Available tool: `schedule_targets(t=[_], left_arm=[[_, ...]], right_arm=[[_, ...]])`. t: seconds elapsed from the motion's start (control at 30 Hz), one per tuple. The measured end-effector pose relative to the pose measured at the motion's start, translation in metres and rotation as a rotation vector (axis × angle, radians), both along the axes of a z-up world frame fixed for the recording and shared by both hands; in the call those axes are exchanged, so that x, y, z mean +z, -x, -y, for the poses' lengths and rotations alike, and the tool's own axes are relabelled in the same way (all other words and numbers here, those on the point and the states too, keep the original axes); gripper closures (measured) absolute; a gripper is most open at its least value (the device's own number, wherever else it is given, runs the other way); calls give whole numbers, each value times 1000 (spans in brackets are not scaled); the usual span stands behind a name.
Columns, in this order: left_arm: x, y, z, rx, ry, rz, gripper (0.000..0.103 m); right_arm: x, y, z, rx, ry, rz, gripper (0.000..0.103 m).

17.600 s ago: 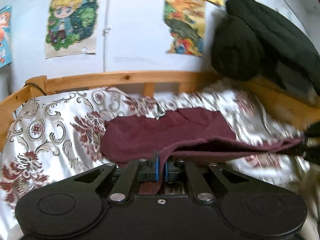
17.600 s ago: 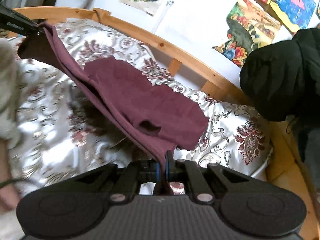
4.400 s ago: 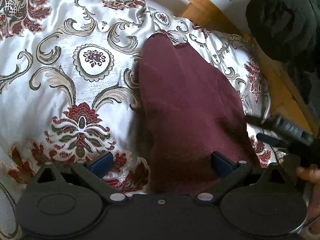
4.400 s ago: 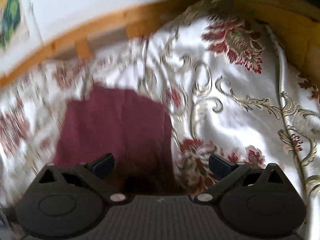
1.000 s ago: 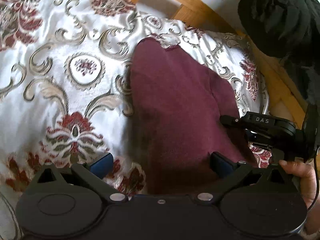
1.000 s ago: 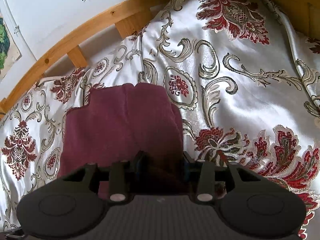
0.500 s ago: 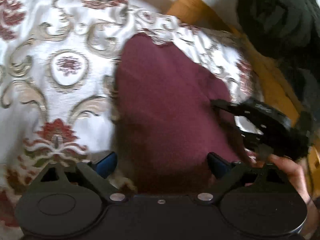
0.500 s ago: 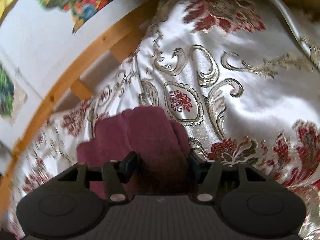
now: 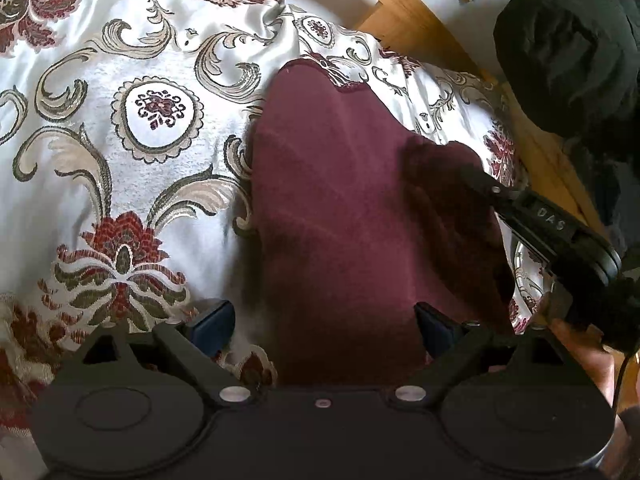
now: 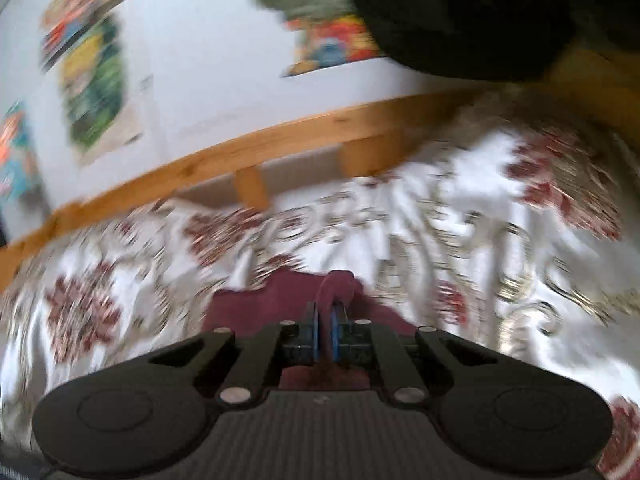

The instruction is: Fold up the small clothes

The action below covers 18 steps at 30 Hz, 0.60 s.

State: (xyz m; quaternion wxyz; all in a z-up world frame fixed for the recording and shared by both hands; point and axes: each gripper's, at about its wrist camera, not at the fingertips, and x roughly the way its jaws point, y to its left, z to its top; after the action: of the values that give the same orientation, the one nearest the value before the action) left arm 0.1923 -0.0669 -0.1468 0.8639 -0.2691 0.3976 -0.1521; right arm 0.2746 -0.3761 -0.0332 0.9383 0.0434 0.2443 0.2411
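in the left wrist view, the dark red cloth (image 9: 352,216) lies folded on the flowery bedspread (image 9: 120,128). the left gripper (image 9: 320,320) hangs over the cloth's near end, jaws wide apart, one each side. the right gripper (image 9: 480,184) pinches the cloth's right edge. in the blurry right wrist view, the right gripper's jaws are clamped on a bunch of cloth.
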Motion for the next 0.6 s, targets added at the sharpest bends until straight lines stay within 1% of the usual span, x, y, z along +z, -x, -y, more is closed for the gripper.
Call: schedule_targets(t=[0.07,0.13,0.2,0.23,0.27,0.3,0.33,0.37,0.47,0.5,0.53,0.6], left_arm=[[0,1,1,-1,-6,4,7],[0,1,1,-2,-8,5,7],[0,2,1,-4,-10,7,7],[0,2,1,-6,-10,7,7],[0,1,1,-6,-9,7,7],[0,1,1,-7,-6,6,7],[-1,0,0,-7,-3,4,7],[-1,0,0,-7,1,2,7],[-1,-1,-2,-3,16,-3,7],[-1,-1,-4,0,31,-5,5],[-2,-2,-6,2,60,-8,4],[-5,-4,-11,-4,158,-10,4]], right_arm=[[-2,-2,-3,-38,51,-1,96],[-5,-7,7,-104,42,-32,96],[-7,-15,19,-178,24,-83,95],[-9,-18,23,-204,17,-111,92],[-12,-20,32,-228,-12,-151,82],[-14,-22,39,-240,-47,-179,78],[-16,-24,46,-248,-86,-205,68],[-18,-24,52,-254,-118,-227,61],[-25,-29,59,-266,-151,-267,50],[-28,-30,59,-265,-157,-283,49],[-31,-33,59,-264,-168,-303,48],[-39,-37,60,-264,-216,-356,47]])
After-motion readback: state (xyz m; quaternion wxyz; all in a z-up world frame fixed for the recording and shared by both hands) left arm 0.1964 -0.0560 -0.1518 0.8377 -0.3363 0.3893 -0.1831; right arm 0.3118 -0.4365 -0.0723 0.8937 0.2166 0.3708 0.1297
